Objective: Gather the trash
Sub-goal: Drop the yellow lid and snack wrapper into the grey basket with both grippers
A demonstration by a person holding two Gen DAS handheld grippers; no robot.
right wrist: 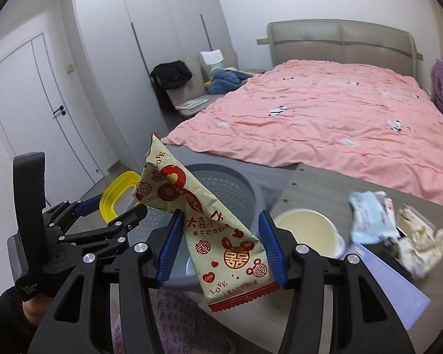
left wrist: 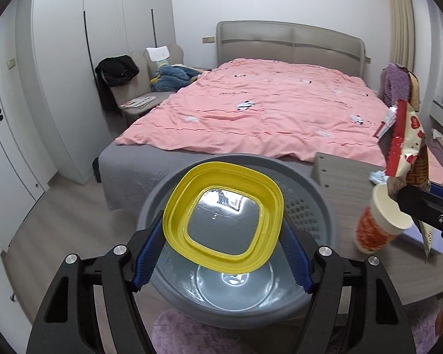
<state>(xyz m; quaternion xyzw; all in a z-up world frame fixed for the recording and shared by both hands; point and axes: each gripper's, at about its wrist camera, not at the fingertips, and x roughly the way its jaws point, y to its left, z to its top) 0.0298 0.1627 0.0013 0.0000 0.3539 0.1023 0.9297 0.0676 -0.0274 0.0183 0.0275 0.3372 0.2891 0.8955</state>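
Note:
My left gripper [left wrist: 221, 247] is shut on a yellow-rimmed clear container lid [left wrist: 224, 215] and holds it over the grey perforated trash bin [left wrist: 310, 206]. My right gripper [right wrist: 221, 247] is shut on a cream and red snack wrapper [right wrist: 221, 236], held above the same bin [right wrist: 239, 183]. The wrapper also shows at the right of the left wrist view [left wrist: 407, 153]. A paper cup [right wrist: 307, 233] stands just right of the bin. It shows red-patterned in the left wrist view [left wrist: 381, 224]. Crumpled wrappers [right wrist: 398, 224] lie on the grey table [right wrist: 325, 188].
A purple notebook [right wrist: 389, 280] lies on the table by the cup. A bed with a pink duvet [right wrist: 325, 112] stands behind the table. A chair with clothes [right wrist: 192, 88], wardrobes and a door [right wrist: 29, 100] are on the left. A purple rug [left wrist: 192, 336] lies below.

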